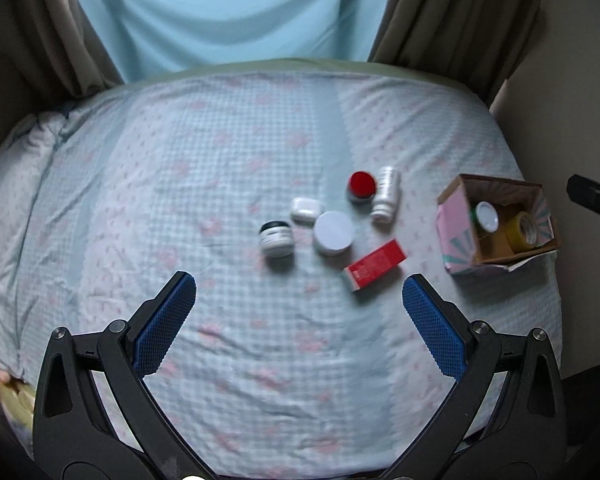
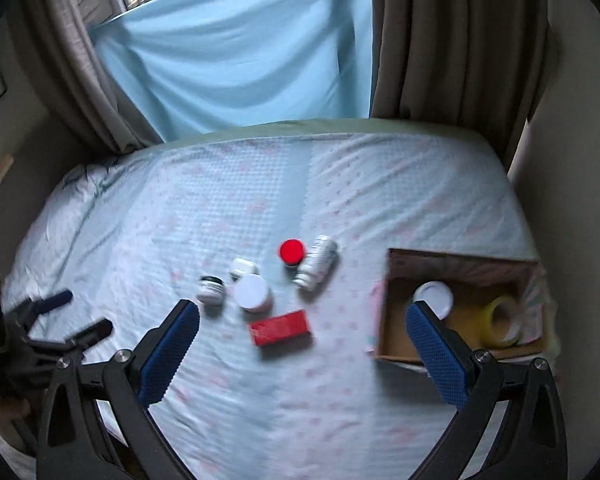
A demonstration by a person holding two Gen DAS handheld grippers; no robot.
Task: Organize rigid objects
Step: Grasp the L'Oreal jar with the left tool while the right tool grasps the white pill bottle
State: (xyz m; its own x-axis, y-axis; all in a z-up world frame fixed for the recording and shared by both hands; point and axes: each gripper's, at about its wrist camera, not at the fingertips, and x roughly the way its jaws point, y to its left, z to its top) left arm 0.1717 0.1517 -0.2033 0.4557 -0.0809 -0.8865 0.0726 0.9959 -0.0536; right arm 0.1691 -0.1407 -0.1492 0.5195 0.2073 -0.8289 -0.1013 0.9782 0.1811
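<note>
Several small items lie on the bed: a red box (image 1: 375,265) (image 2: 281,331), a white round jar (image 1: 333,233) (image 2: 253,292), a dark-lidded jar (image 1: 276,239) (image 2: 211,290), a white earbud case (image 1: 307,210) (image 2: 244,267), a red-lidded jar (image 1: 361,186) (image 2: 291,252) and a white bottle on its side (image 1: 386,198) (image 2: 317,267). A cardboard box (image 1: 452,222) (image 2: 460,266) at the right holds a white-lidded jar (image 1: 486,217) (image 2: 434,298) and a yellow tape roll (image 1: 523,230) (image 2: 502,320). My left gripper (image 1: 299,300) is open above the bed, empty. My right gripper (image 2: 302,332) is open and empty over the red box.
The bed has a pale checked sheet (image 1: 220,200). Brown curtains (image 1: 452,12) and a light blue cloth (image 1: 228,12) hang behind it. The left gripper shows at the left of the right wrist view (image 2: 72,316). A wall (image 2: 572,160) runs along the bed's right side.
</note>
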